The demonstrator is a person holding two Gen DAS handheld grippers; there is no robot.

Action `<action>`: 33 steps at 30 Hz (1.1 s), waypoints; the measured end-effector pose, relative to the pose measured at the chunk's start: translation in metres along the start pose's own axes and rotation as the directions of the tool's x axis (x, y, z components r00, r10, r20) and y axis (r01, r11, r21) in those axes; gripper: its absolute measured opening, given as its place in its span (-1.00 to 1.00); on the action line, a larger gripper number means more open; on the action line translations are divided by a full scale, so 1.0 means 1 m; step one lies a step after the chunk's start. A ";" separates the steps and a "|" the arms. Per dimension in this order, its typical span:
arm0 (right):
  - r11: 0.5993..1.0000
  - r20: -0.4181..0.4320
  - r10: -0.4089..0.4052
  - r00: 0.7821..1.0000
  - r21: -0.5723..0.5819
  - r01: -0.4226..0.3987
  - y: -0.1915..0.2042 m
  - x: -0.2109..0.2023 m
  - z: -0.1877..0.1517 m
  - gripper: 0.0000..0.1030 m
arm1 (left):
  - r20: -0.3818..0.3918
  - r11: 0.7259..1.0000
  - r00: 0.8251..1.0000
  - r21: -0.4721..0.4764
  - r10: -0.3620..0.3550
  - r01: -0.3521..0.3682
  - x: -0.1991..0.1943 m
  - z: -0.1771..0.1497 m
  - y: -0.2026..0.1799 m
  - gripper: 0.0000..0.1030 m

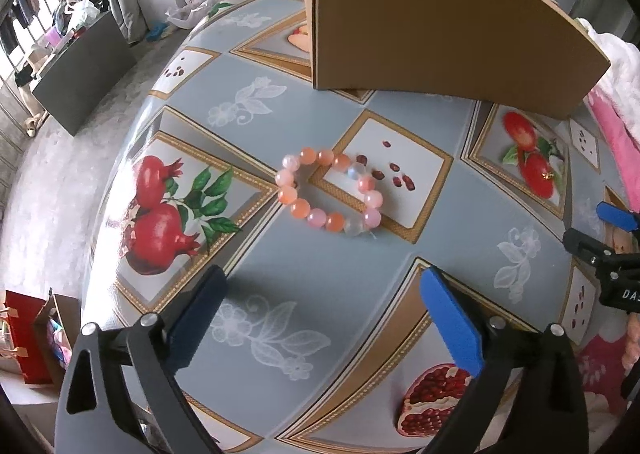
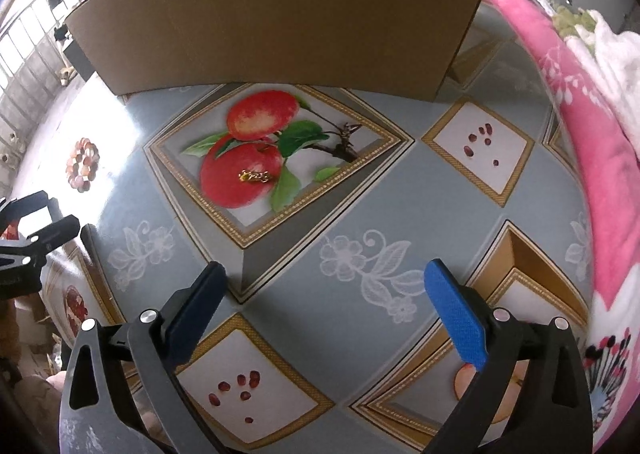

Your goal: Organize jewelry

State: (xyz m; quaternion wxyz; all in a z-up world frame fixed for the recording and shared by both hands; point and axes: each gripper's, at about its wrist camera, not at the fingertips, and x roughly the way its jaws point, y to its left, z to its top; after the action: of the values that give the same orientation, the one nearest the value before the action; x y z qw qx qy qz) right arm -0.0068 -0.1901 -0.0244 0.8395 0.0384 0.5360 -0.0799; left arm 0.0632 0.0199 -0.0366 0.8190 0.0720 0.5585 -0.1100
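Note:
A bracelet of pink and orange beads [image 1: 335, 221] lies flat on the patterned tablecloth. My left gripper [image 1: 324, 281] hangs just in front of it, jaws wide open and empty. In the right wrist view a small gold piece of jewelry [image 2: 254, 176] rests on a printed red apple. My right gripper [image 2: 325, 270] is open and empty a short way in front of it. The gold piece [image 1: 546, 175] also shows at the right of the left wrist view. The bracelet [image 2: 83, 163] appears far left in glare in the right wrist view.
A large brown cardboard box [image 1: 440, 21] stands upright at the back of the table [image 2: 348, 314], just behind both pieces. A pink and white blanket [image 2: 592, 133] lies along the right edge. The table's left edge drops to the floor, where bags and boxes [image 1: 28, 338] sit.

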 end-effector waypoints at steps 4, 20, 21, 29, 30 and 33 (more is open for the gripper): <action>1.000 0.025 -0.003 1.000 0.012 0.002 -0.008 0.001 -0.003 0.85 | 0.004 1.000 1.000 0.003 0.017 -0.017 0.001 -0.001 -0.004 0.89; 1.000 0.055 0.005 0.998 -0.013 -0.004 -0.002 -0.005 -0.013 0.85 | 0.010 1.000 1.000 0.007 0.013 -0.013 0.002 -0.001 -0.003 0.89; 1.000 0.052 0.006 0.999 -0.016 -0.005 -0.002 -0.005 -0.012 0.85 | 0.011 1.000 1.000 0.008 0.012 -0.013 0.001 -0.002 -0.002 0.89; 0.999 0.035 0.032 0.999 -0.005 -0.032 -0.005 -0.005 -0.005 0.83 | 0.013 1.000 1.000 0.015 0.010 -0.011 0.001 -0.002 -0.002 0.89; 0.999 0.049 0.045 0.998 -0.006 -0.045 -0.005 -0.007 -0.004 0.82 | 0.014 1.000 1.000 0.015 0.011 -0.011 0.001 -0.002 -0.002 0.89; 0.997 0.092 0.066 0.994 -0.046 -0.062 0.000 -0.016 0.001 0.65 | 0.015 1.000 1.000 0.016 0.011 -0.011 0.001 -0.002 -0.002 0.89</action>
State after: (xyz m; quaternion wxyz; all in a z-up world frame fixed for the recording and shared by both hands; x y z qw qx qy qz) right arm -0.0121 -0.1888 -0.0098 0.8664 0.0336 0.4963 -0.0433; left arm 0.0609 0.0180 -0.0382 0.8233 0.0807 0.5509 -0.1103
